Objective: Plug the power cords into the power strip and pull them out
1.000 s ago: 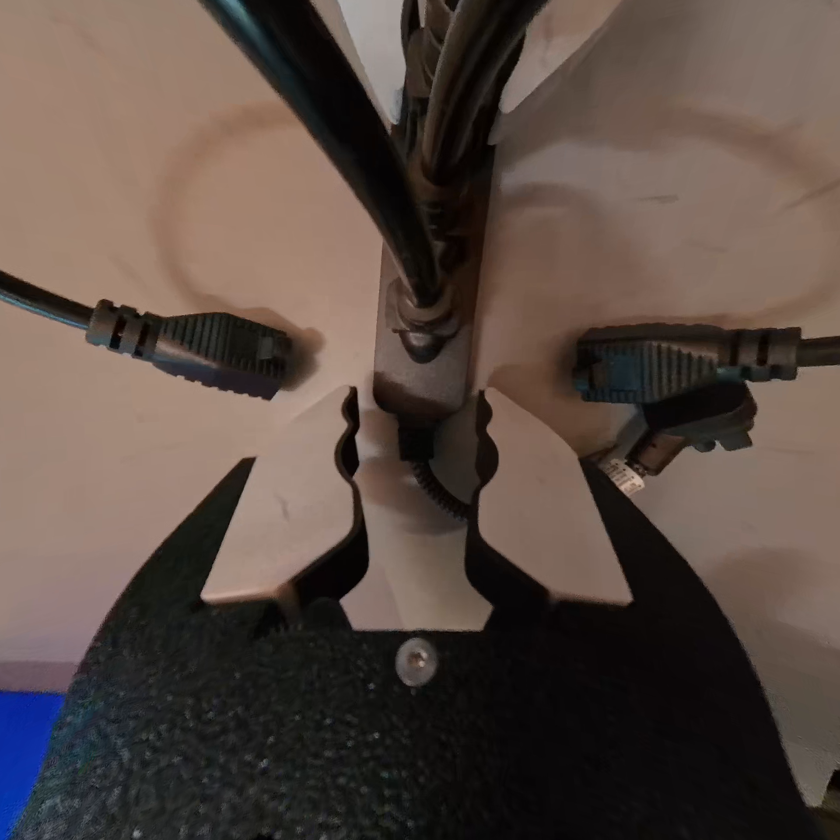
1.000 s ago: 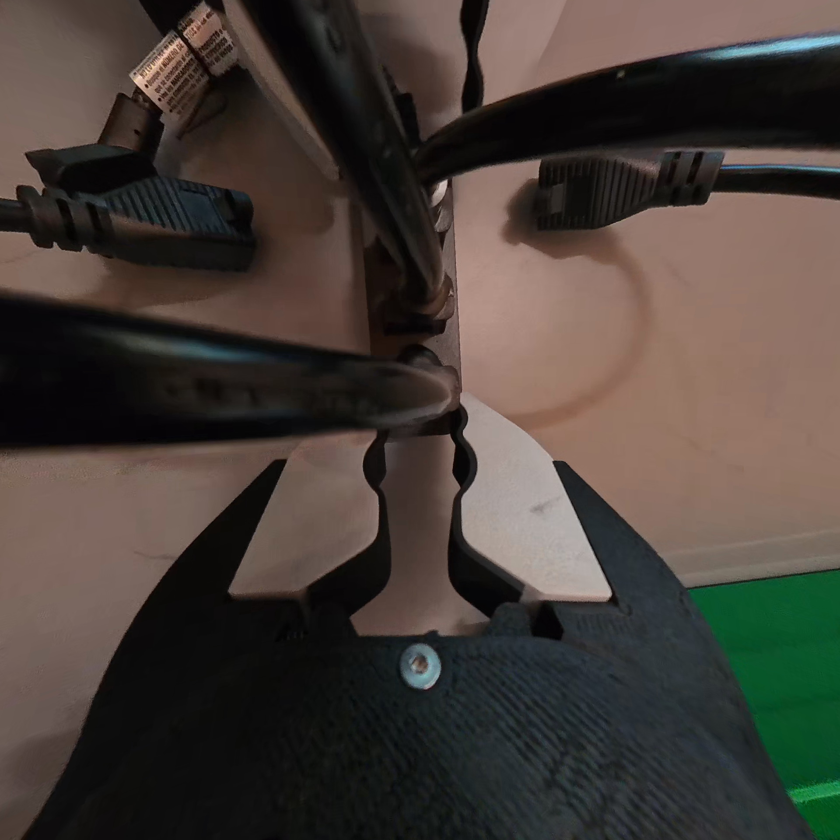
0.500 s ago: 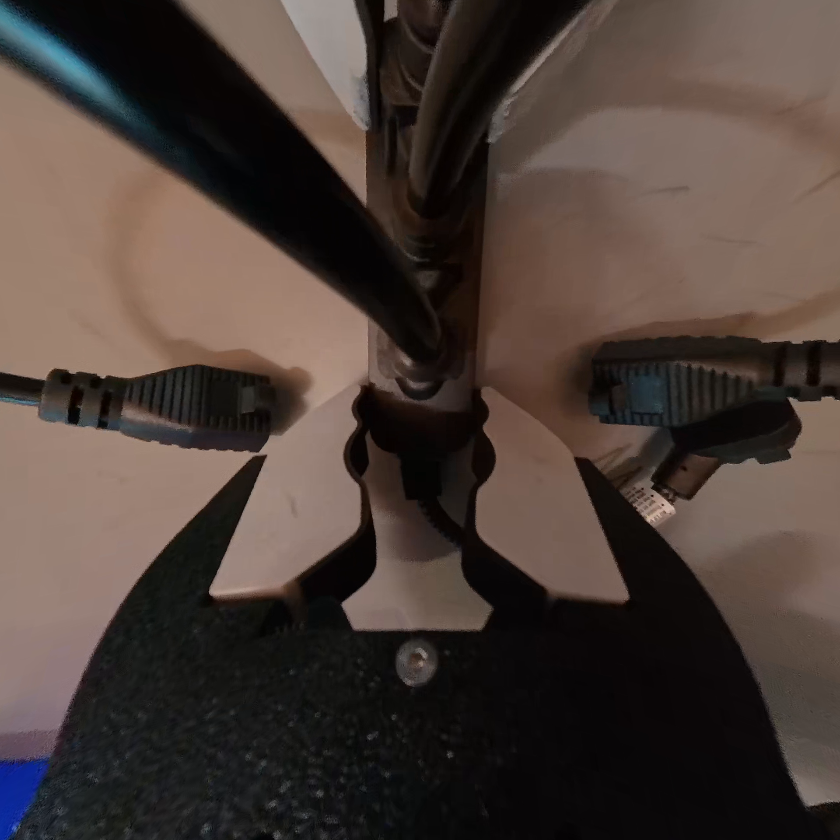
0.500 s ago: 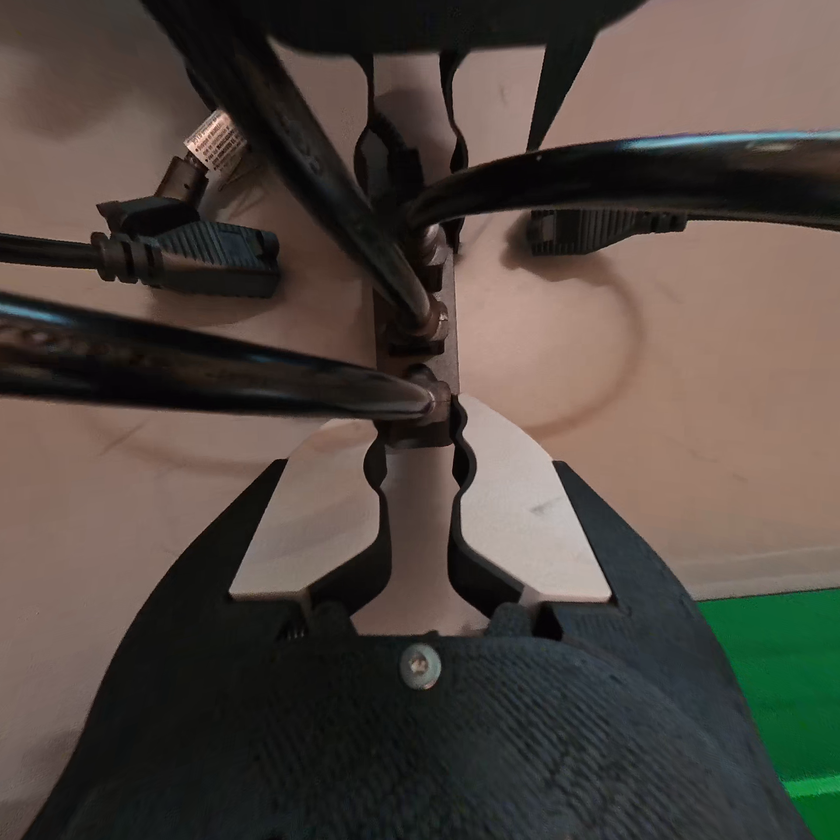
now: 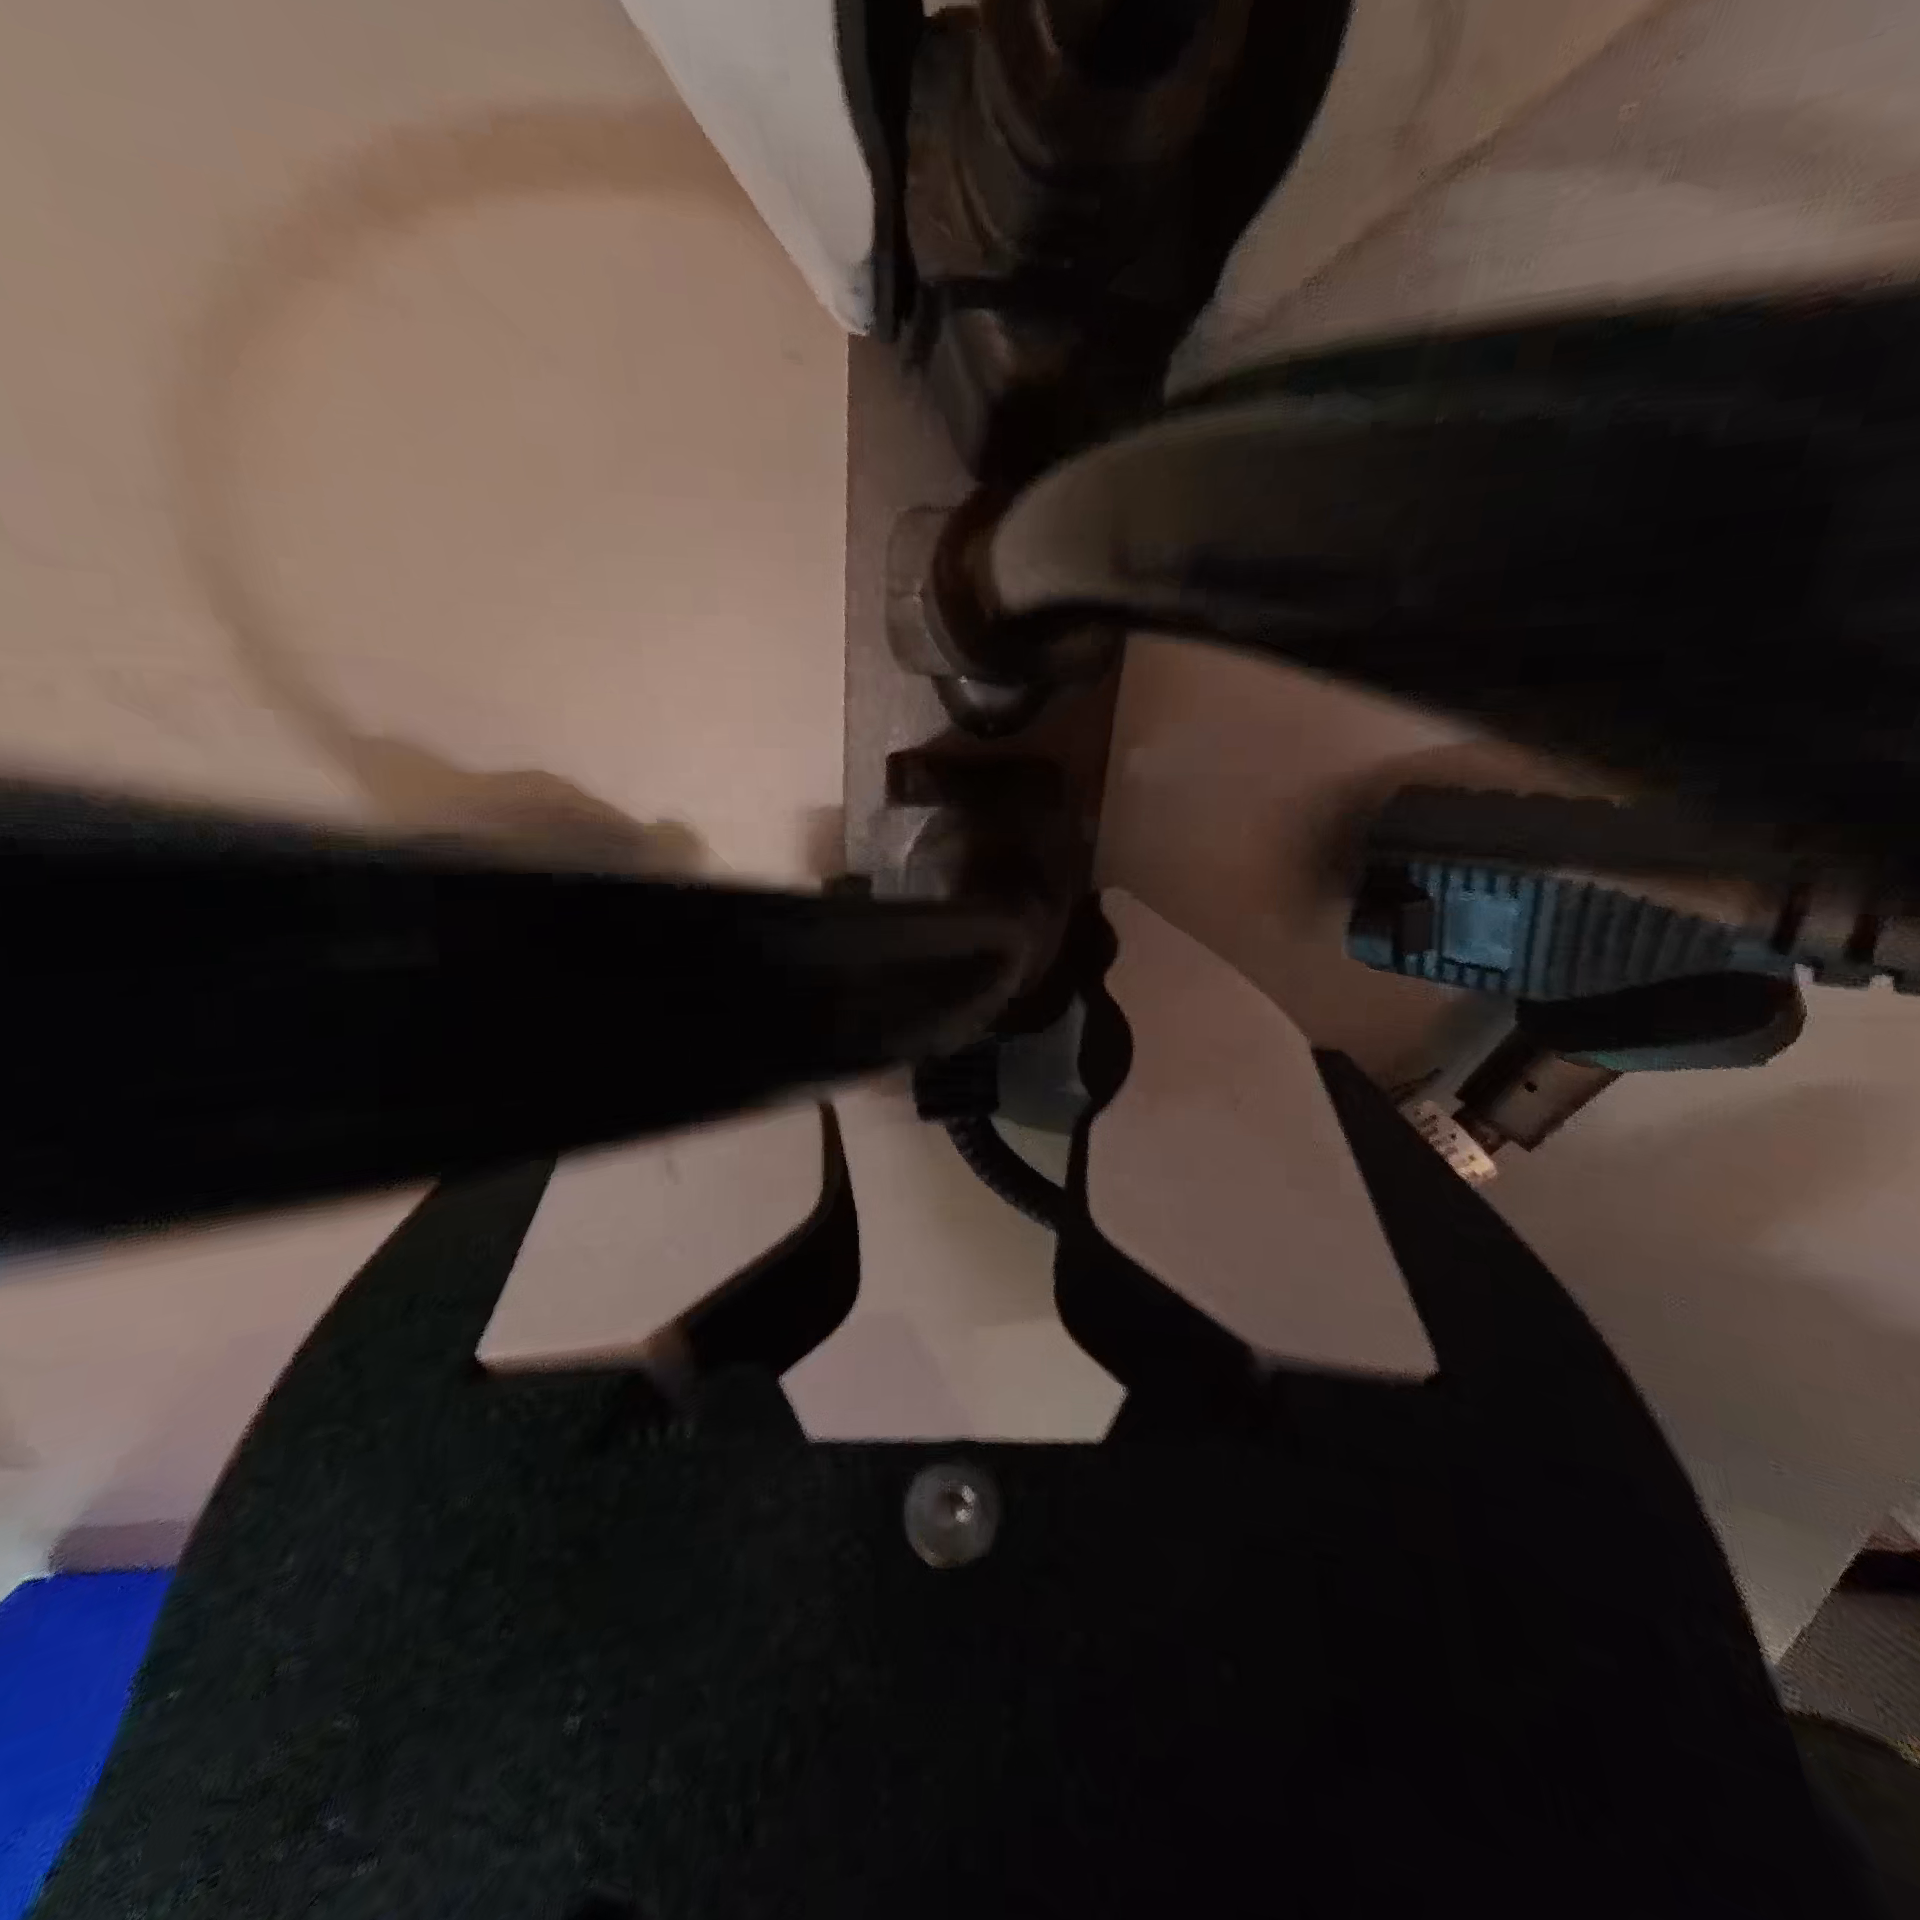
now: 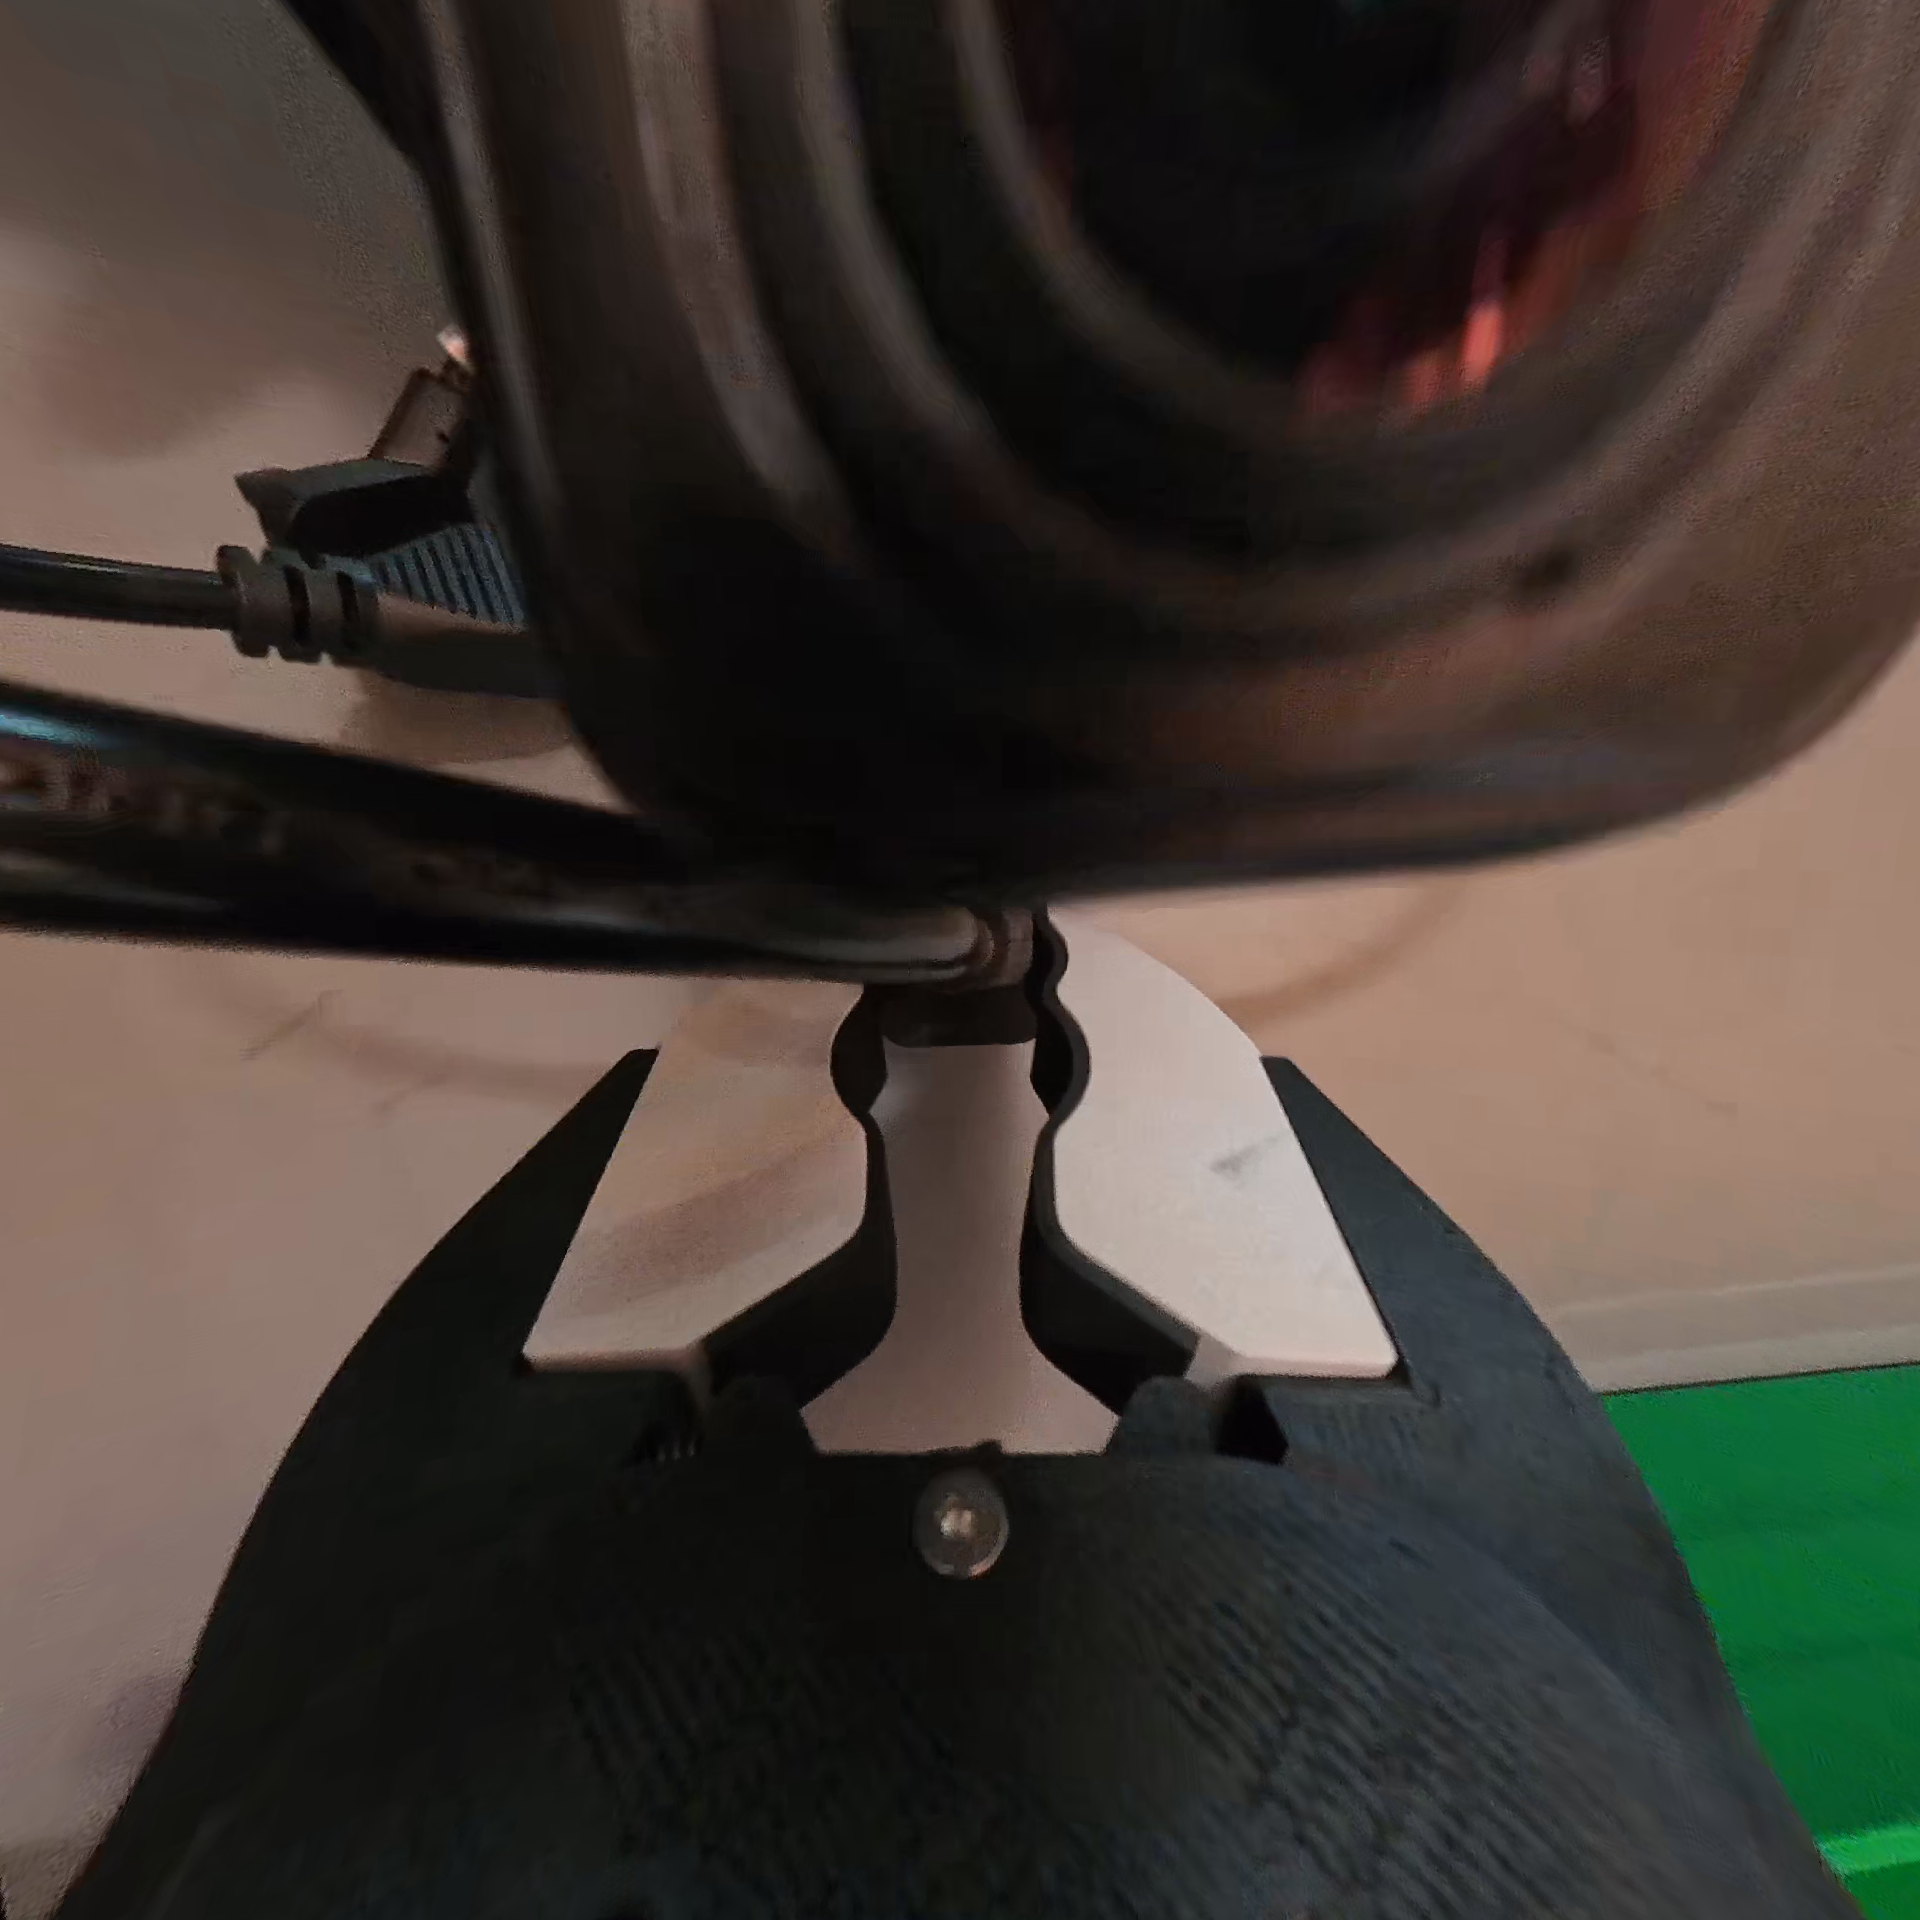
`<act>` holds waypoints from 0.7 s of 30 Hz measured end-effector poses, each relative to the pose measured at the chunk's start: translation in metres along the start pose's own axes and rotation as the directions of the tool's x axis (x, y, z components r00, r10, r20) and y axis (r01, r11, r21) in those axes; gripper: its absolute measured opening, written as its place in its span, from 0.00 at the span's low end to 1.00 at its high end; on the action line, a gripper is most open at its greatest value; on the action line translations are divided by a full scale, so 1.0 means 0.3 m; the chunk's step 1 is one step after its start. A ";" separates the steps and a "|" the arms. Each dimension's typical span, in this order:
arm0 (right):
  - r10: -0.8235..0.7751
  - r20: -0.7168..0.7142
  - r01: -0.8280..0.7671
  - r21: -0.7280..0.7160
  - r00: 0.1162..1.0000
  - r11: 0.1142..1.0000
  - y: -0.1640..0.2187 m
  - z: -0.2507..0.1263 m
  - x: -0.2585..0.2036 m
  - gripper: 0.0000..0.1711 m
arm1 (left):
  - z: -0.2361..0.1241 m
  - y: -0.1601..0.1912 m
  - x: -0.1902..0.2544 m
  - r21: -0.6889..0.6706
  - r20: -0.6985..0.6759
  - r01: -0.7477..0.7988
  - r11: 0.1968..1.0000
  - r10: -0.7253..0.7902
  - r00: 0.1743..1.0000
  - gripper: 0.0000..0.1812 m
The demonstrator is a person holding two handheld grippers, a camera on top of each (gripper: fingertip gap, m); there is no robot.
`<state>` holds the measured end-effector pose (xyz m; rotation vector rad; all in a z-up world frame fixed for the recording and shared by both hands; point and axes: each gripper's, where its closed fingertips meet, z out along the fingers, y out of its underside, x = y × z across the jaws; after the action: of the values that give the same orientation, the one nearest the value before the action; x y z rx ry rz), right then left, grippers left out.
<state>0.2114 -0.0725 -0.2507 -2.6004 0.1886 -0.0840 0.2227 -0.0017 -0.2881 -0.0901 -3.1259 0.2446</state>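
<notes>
Clamping the near end of the grey power strip [image 6: 961, 1023] at frame centre, right gripper [image 6: 956, 1003] fingers closed on it; left gripper [image 5: 982, 1023] fingers pinching a plug [image 5: 1023, 940], thick black cords [image 5: 416, 997] blurring across, loose connector [image 5: 1538, 920] right on the worktop [image 5: 468, 468].

A: Power strip [image 5: 971, 790]: narrow grey bar, running straight away from the left wrist camera on the beige surface, its near end between the fingertips.

B: Cords?

A: Thick black power cords; one [image 5: 436, 997] enters the strip from the left, another [image 5: 1455, 540] arcs in from the right. Blurred.

B: Loose ends?

A: A ribbed black connector [image 5: 1538, 925] lies flat, right of the strip, apart from it.
</notes>
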 end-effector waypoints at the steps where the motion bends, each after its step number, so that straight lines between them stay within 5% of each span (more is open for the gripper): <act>1: 0.003 0.001 -0.003 0.000 1.000 1.000 -0.003 -0.001 -0.002 0.14 | 0.000 0.001 0.000 -0.012 -0.001 -0.006 1.000 0.006 1.000 0.23; 12: 0.023 -0.006 -0.022 0.116 1.000 0.993 -0.106 -0.039 0.001 0.14 | -0.009 0.021 0.004 -0.062 -0.013 0.017 0.998 -0.017 1.000 0.24; 21: 0.017 0.002 -0.017 0.056 1.000 0.998 -0.104 -0.038 -0.004 0.14 | -0.006 0.019 0.002 -0.058 -0.003 0.019 0.998 -0.019 1.000 0.24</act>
<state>0.2129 -0.0516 -0.2250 -2.5421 0.2055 -0.0801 0.2226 0.0041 -0.2873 -0.0608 -3.1288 0.1528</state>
